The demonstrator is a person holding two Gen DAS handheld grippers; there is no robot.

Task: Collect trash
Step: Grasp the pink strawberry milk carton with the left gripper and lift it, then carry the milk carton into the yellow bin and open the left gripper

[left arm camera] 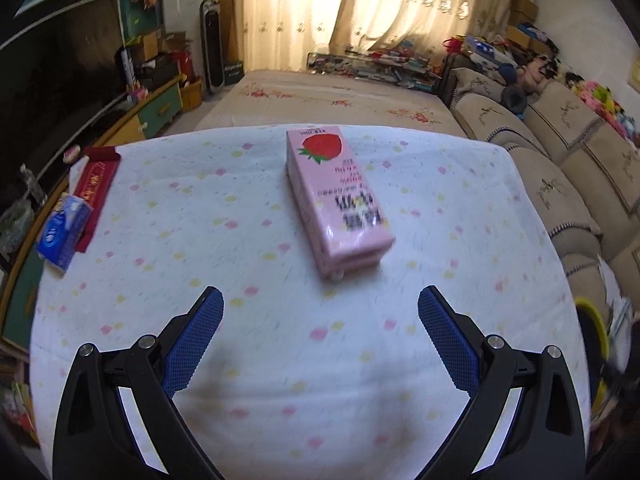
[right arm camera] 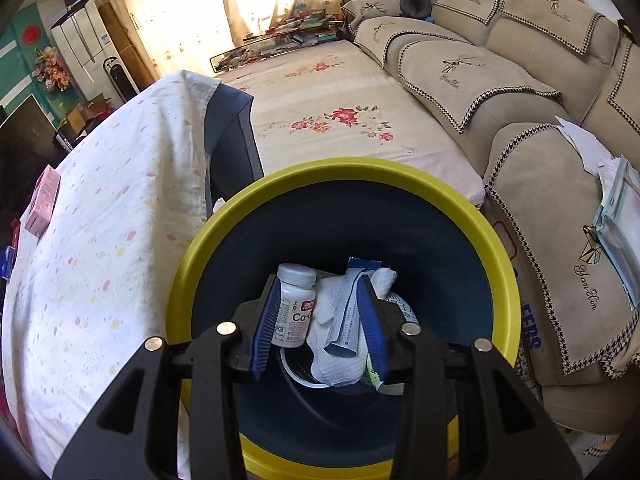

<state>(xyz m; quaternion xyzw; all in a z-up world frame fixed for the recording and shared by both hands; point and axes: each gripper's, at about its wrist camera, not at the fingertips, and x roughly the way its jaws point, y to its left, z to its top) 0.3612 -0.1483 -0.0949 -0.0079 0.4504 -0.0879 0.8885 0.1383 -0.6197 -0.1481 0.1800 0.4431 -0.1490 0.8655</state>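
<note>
Left tongs (left arm camera: 320, 300) wide open, empty, near pink strawberry milk carton (left arm camera: 334, 196) on worktop (left arm camera: 160, 220); straddle its long sides. Right tongs (right arm camera: 320, 320) half-closed over trash bin (right arm camera: 496, 248), grip unclear.

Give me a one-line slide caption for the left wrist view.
Open left gripper approaches pink strawberry carton lying on the tablecloth.

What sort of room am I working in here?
Most likely a home living room: a sofa with patterned covers, a curtain over the window, and a TV on a low cabinet.
</note>
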